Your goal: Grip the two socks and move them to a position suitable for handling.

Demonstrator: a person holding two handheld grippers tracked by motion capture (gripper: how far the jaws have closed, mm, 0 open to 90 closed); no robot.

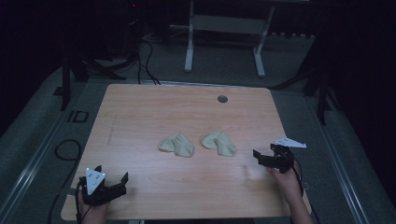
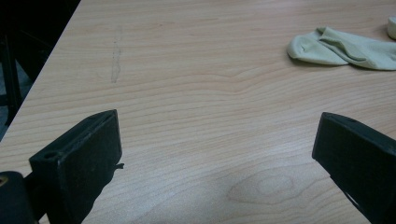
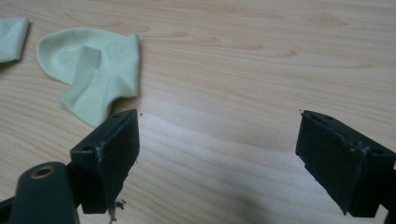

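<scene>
from above, two socks, the left sock point(image 1: 176, 144) and right sock point(image 1: 218, 143), lie side by side mid-table point(image 1: 140, 107), with the left gripper point(image 1: 113, 184) and right gripper point(image 1: 265, 156) near the front corners. the left gripper view has jaws wide over bare wood, a sock far off. the right gripper view has jaws wide, a sock just beyond one jaw.

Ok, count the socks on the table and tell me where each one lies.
2. The left sock lies near the middle of the wooden table, and the right sock lies just beside it, apart from it. Both grippers are away from them, jaws open. Nothing seems hidden.
</scene>
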